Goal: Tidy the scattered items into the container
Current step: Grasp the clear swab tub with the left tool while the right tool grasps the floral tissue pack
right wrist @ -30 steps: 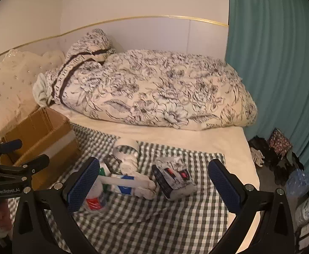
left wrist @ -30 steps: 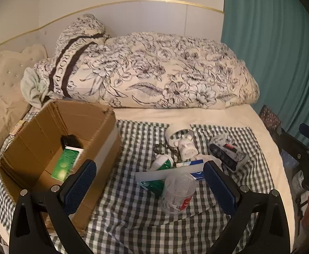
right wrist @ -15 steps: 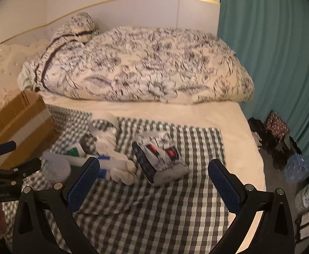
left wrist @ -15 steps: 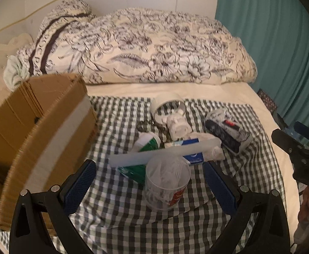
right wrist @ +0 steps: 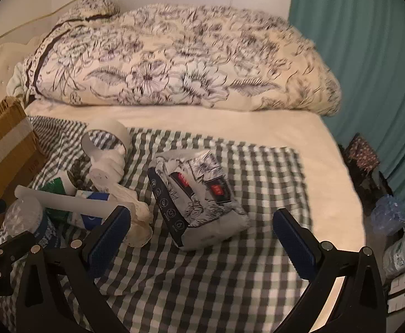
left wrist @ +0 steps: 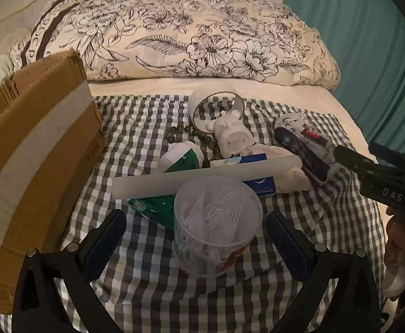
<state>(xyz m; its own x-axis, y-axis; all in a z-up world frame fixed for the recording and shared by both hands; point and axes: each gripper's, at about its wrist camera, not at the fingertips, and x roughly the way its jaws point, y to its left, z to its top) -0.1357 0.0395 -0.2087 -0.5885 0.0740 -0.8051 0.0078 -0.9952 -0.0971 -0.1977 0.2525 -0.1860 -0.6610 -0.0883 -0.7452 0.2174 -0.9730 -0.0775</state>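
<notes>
A clear plastic tub of white picks (left wrist: 217, 224) stands on the checked cloth (left wrist: 136, 127), between the open fingers of my left gripper (left wrist: 195, 234), not gripped. Behind it lie a white tube (left wrist: 205, 176), a green-and-white tube (left wrist: 181, 158), a blue-and-white box (left wrist: 258, 183), a white plush toy (left wrist: 234, 136), dark beads (left wrist: 180, 133), a tape roll (left wrist: 216, 102) and a patterned tissue pack (right wrist: 197, 197). The cardboard box (left wrist: 33, 149) stands at the left. My right gripper (right wrist: 199, 231) is open, just in front of the tissue pack.
A folded floral duvet (left wrist: 191, 36) lies across the back of the bed. Teal curtains (right wrist: 363, 55) hang on the right. On the floor beside the bed are plastic water bottles (right wrist: 396, 244) and dark bags (right wrist: 363, 155). The cloth (right wrist: 230, 277) near the right gripper is bare.
My left gripper has moved from over the cardboard box to the right and down, now straddling the clear tub. My right gripper has come closer to the tissue pack.
</notes>
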